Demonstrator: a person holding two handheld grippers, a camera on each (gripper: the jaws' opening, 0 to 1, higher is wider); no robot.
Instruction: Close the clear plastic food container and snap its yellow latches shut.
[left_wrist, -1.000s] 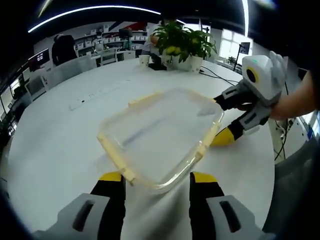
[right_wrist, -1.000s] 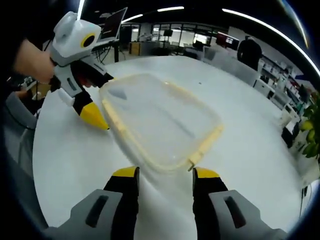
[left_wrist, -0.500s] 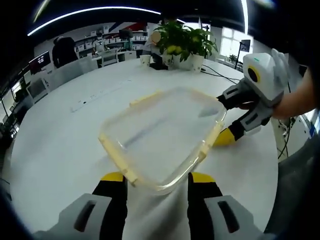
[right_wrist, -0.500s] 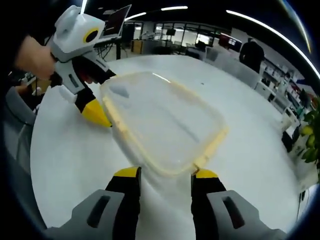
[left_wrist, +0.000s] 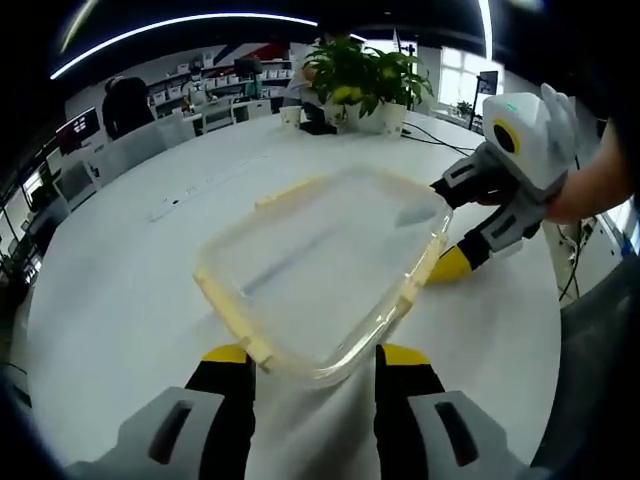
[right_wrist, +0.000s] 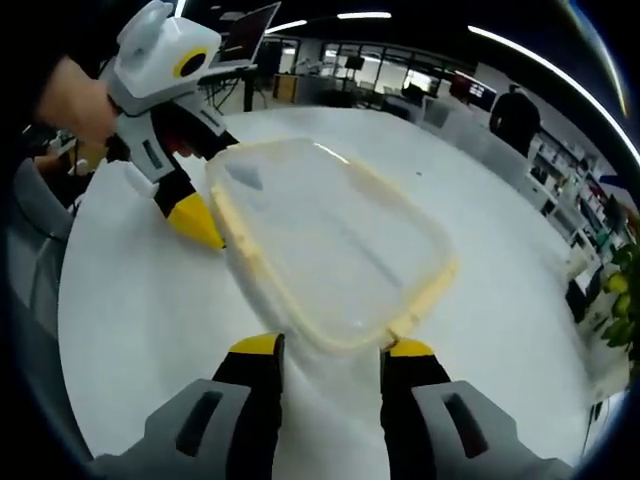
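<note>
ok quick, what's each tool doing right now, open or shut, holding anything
Left tool: open, jaws spread at the near corner of the clear container, holding nothing.
Right tool: open, jaws spread at the container's opposite corner, holding nothing.

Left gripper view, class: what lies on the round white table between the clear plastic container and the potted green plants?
Mostly bare white table separates the clear plastic container from the potted green plants; a slim white strip-like object lies off to one side.

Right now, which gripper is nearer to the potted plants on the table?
Right, probably. The right gripper sits at the container edge, partway toward the potted plants; the left gripper is at the container's corner farthest from them.
</note>
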